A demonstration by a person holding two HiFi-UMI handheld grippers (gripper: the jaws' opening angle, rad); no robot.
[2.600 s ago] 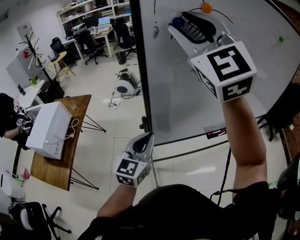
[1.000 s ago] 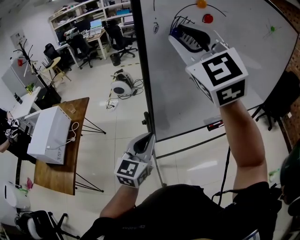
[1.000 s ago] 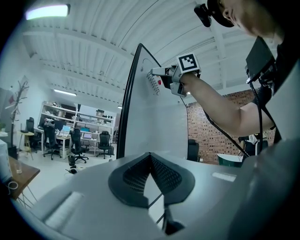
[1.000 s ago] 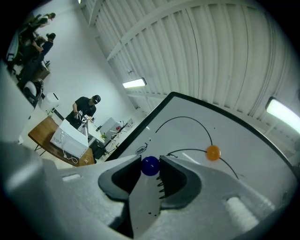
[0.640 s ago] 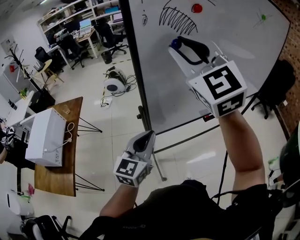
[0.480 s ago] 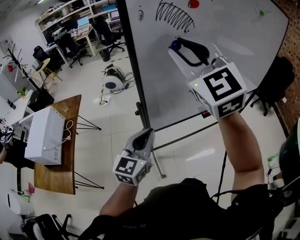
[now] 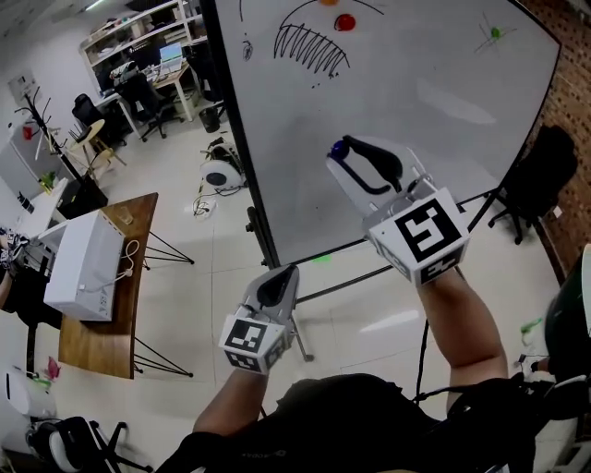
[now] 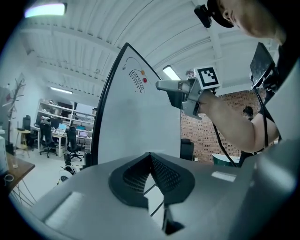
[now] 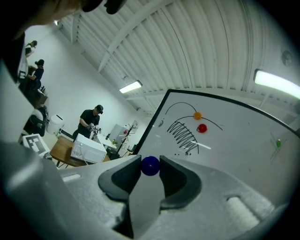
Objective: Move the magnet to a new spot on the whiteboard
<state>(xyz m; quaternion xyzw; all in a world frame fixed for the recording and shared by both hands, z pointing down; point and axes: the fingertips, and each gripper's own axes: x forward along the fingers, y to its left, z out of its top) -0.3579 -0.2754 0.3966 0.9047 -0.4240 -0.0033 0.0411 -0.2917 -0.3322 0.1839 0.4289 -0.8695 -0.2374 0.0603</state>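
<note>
A small blue magnet (image 9: 150, 166) sits pinched between the jaws of my right gripper (image 9: 150, 168). In the head view that gripper (image 7: 343, 151) is held in front of the lower middle of the whiteboard (image 7: 434, 83), with the blue magnet (image 7: 340, 148) at its tip. I cannot tell if the magnet touches the board. A red magnet (image 7: 344, 22) and an orange magnet (image 9: 198, 115) sit by a black scribble high on the board. My left gripper (image 7: 284, 274) hangs low by the board's stand, jaws together and empty.
A green magnet (image 7: 496, 33) sits at the board's upper right. A wooden table (image 7: 106, 319) with a white box (image 7: 78, 263) stands at the left. A black chair (image 7: 540, 175) is right of the board. A person (image 9: 89, 123) works at the far table.
My right gripper has come down the board with the blue magnet, away from the scribble and the red magnet. The left gripper has shifted a little.
</note>
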